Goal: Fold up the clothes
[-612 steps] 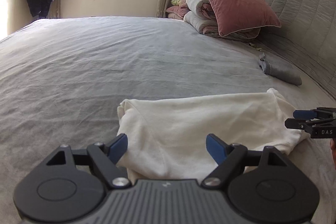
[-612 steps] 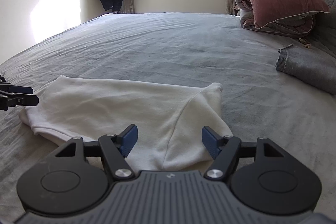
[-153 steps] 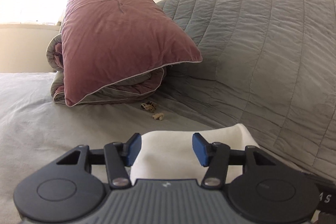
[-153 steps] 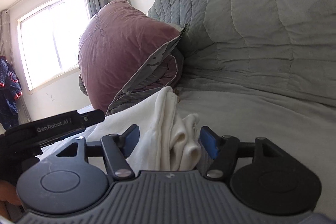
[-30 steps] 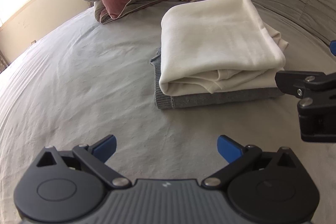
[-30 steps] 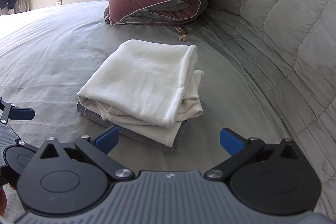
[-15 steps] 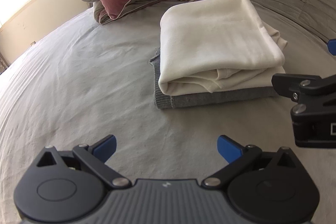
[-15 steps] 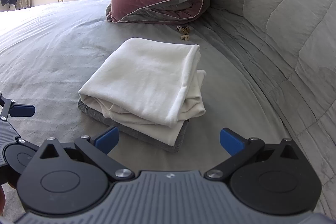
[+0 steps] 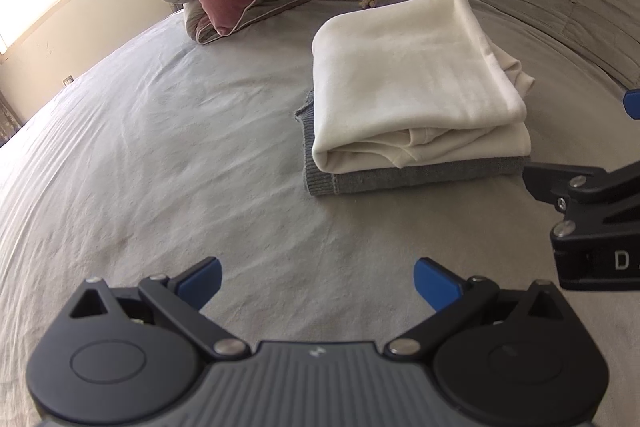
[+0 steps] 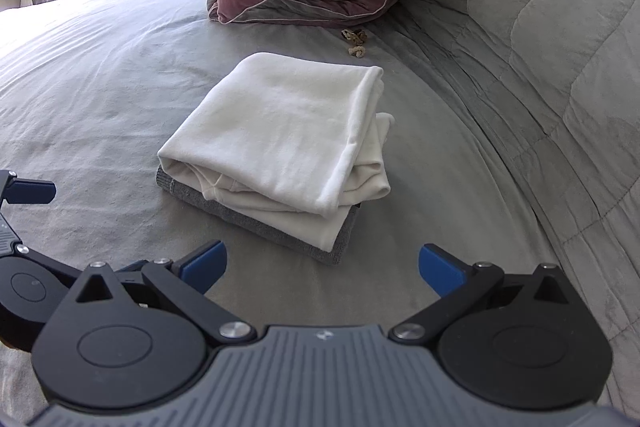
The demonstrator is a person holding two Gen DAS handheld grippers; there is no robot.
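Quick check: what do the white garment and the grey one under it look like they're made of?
White garment: soft matte jersey, probably cotton; smooth surface, limp rounded folds. Grey garment: looks like a fine knit; its ribbed edge shows in the left wrist view. Fibre content can't be confirmed.

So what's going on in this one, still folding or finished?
Folding looks finished. A folded cream-white cotton garment sits stacked on a folded grey knit garment on the grey bedsheet. The left claw and right claw are both open, holding nothing, short of the stack without touching it.
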